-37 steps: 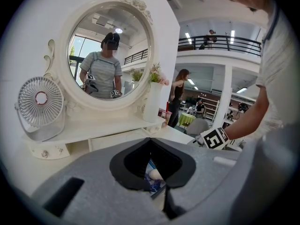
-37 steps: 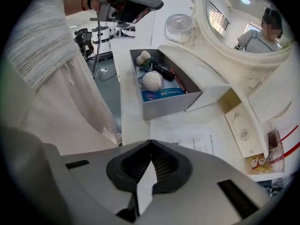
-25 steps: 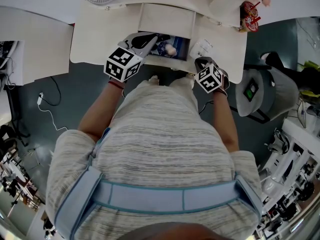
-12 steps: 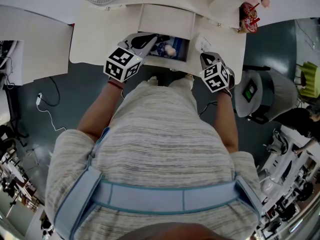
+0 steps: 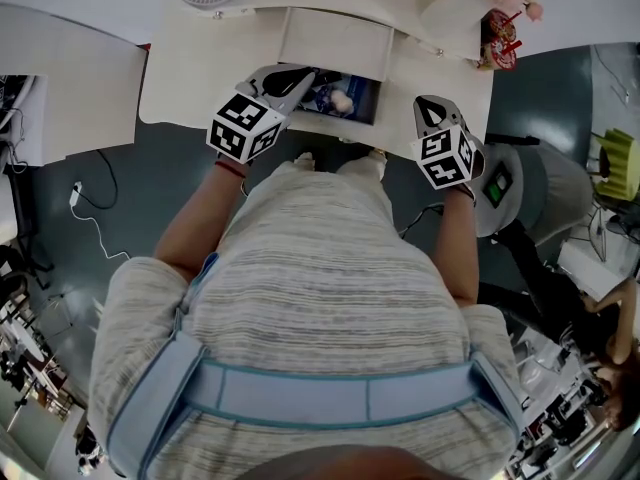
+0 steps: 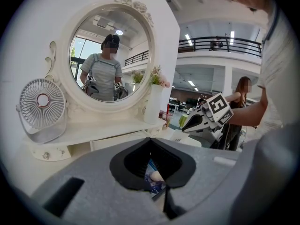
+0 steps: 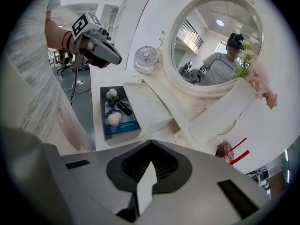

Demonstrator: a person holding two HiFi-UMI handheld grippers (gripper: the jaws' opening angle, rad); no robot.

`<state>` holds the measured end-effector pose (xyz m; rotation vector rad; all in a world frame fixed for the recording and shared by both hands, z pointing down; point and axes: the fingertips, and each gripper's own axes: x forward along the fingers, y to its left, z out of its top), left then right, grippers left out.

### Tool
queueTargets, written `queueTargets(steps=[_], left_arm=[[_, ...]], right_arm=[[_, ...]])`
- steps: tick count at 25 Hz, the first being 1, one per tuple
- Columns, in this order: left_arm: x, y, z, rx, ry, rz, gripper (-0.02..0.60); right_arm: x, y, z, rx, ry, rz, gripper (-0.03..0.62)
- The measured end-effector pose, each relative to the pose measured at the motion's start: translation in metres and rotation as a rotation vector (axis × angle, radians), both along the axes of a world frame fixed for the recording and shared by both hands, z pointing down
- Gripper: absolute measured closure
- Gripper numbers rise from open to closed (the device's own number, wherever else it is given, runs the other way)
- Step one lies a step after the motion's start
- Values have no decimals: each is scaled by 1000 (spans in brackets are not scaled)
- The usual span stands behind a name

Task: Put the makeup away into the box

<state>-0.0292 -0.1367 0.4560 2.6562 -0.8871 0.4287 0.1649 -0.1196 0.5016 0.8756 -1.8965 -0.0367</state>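
**Right fingers clamp a flat white packet; left fingers shut on nothing above the box**

The right gripper [image 7: 142, 201] has its fingers [image 7: 201, 191] closed on a flat white packet [image 7: 148, 177]. The packet stands edge-on between them and pokes up past the tips. In the head view this gripper is in the air at about 2 o'clock from the person's chest, by the front right edge of the table [image 5: 200, 68].

The left gripper [image 6: 165, 192] has its fingers [image 6: 103, 196] shut tip to tip, with nothing between them. In the head view it sits at about 11 o'clock and points toward the left end of the box [image 7: 126, 126]. The right gripper view shows it hanging clear above the box.

The box is dark-walled with a blue bottom. It lies open on the table at 12 o'clock, straight ahead of the person and between the two grippers. Inside it are two white puffs [image 7: 114, 119] and a black tube [image 7: 123, 108].

The table is a white dressing table. A round mirror [image 6: 110, 55] stands at its back and reflects the person. A small fan [image 6: 42, 102] is at 10 o'clock from the mirror's foot, and a white vase of flowers [image 6: 152, 102] is at 3 o'clock. The floor [image 5: 150, 188] is dark grey. A white cable [image 5: 95, 218] trails across it at 9 o'clock from the person. Beyond the table is a large hall with a railed balcony.
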Motion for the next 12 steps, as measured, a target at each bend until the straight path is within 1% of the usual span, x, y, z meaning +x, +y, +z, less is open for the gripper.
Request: queueTargets(steps=[7, 12], left_arm=[[-2, -1, -1, -1, 10, -8, 568], [-7, -1, 0, -3, 13, -21, 569]], right_arm=[[-8, -10, -46, 87, 21, -28, 588], [-32, -11, -75, 150, -4, -90, 588]])
